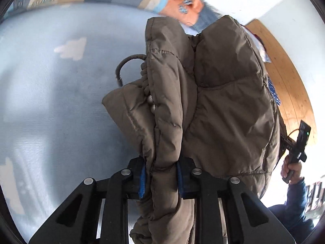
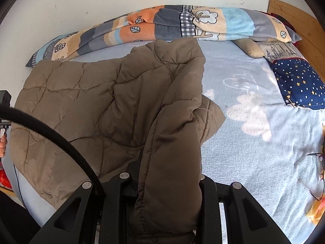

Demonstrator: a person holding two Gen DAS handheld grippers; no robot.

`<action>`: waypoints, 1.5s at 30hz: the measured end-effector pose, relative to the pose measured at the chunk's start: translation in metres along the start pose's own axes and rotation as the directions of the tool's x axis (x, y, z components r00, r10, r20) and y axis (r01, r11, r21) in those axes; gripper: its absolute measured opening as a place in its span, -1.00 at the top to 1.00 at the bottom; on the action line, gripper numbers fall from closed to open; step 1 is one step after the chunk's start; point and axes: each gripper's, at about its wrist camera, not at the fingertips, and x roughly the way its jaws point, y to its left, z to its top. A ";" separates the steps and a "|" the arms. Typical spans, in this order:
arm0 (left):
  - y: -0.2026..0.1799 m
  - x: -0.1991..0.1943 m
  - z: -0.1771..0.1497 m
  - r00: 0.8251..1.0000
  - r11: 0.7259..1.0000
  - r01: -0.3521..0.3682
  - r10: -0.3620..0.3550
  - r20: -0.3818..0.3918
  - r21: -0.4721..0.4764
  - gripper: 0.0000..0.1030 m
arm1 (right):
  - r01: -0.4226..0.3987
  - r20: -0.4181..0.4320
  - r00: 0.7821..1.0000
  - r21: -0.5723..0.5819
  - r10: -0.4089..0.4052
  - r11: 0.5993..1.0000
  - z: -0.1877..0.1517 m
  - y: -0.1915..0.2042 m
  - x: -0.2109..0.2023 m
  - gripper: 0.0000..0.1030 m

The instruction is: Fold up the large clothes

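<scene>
A brown quilted puffer jacket point(image 1: 219, 93) hangs in the air above the light blue bed. My left gripper point(image 1: 160, 177) is shut on a thick edge of it, blue pads pressed on both sides. A drawcord loop point(image 1: 127, 63) sticks out on its left. In the right wrist view the jacket point(image 2: 85, 105) spreads across the bed on the left, and one fold rises into my right gripper point(image 2: 168, 185), which is shut on it. The right gripper's fingers are mostly hidden by the fabric. The right gripper with its hand also shows in the left wrist view point(image 1: 298, 146).
A patchwork blanket point(image 2: 182, 24) lies rolled along the wall at the far side of the light blue bed sheet point(image 2: 254, 142). A navy star pillow point(image 2: 300, 83) and a wooden headboard point(image 2: 300, 18) are at right. Glasses point(image 2: 316, 168) lie at the right edge.
</scene>
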 end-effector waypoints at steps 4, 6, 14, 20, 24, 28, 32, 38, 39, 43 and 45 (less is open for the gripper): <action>-0.020 -0.029 -0.018 0.999 0.999 0.003 -0.005 0.043 0.049 0.56 | -0.027 0.045 0.999 -0.029 0.028 0.999 -0.006 0.011 -0.030 0.44; -0.024 -0.041 -0.030 0.998 0.998 0.003 -0.007 0.058 0.055 0.56 | -0.043 0.061 0.997 -0.045 0.046 0.998 -0.011 0.018 -0.043 0.44; 0.026 -0.034 -0.062 0.998 0.996 -0.059 0.058 -0.010 -0.072 0.47 | -0.067 -0.008 0.998 -0.022 0.067 0.998 -0.041 0.025 -0.044 0.40; 0.064 -0.027 -0.060 0.957 0.931 -0.291 0.285 -0.059 -0.222 -0.12 | -0.027 -0.153 0.986 0.238 0.065 0.971 -0.051 -0.017 -0.001 -0.10; 0.039 -0.064 -0.058 0.862 0.865 -0.462 0.490 0.130 -0.198 -0.10 | 0.010 -0.061 0.998 0.284 0.008 0.959 -0.048 -0.027 -0.038 -0.16; -0.042 -0.071 -0.070 0.821 0.871 -0.490 0.476 0.316 -0.040 -0.10 | 0.082 0.100 0.990 0.168 -0.100 0.982 -0.043 0.007 -0.085 -0.16; -0.119 -0.034 -0.098 0.814 0.825 -0.533 0.439 0.381 0.186 -0.10 | 0.035 0.139 0.990 0.014 -0.037 0.999 -0.043 0.070 -0.089 -0.16; -0.145 0.066 -0.122 0.765 0.667 -0.644 0.578 0.285 0.374 -0.12 | 0.062 0.003 0.998 -0.148 -0.062 0.987 -0.060 0.134 -0.021 0.05; -0.137 0.076 -0.122 0.780 0.690 -0.625 0.575 0.248 0.366 -0.12 | 0.068 -0.024 0.997 -0.161 -0.073 0.985 -0.064 0.134 -0.007 0.02; -0.105 0.082 -0.115 0.835 0.786 -0.551 0.524 0.170 0.282 -0.17 | 0.076 -0.087 0.992 -0.185 -0.094 0.980 -0.067 0.135 0.033 -0.01; -0.099 0.088 -0.111 0.837 0.792 -0.547 0.522 0.164 0.271 -0.18 | 0.085 -0.110 0.988 -0.196 -0.108 0.977 -0.062 0.135 0.049 -0.01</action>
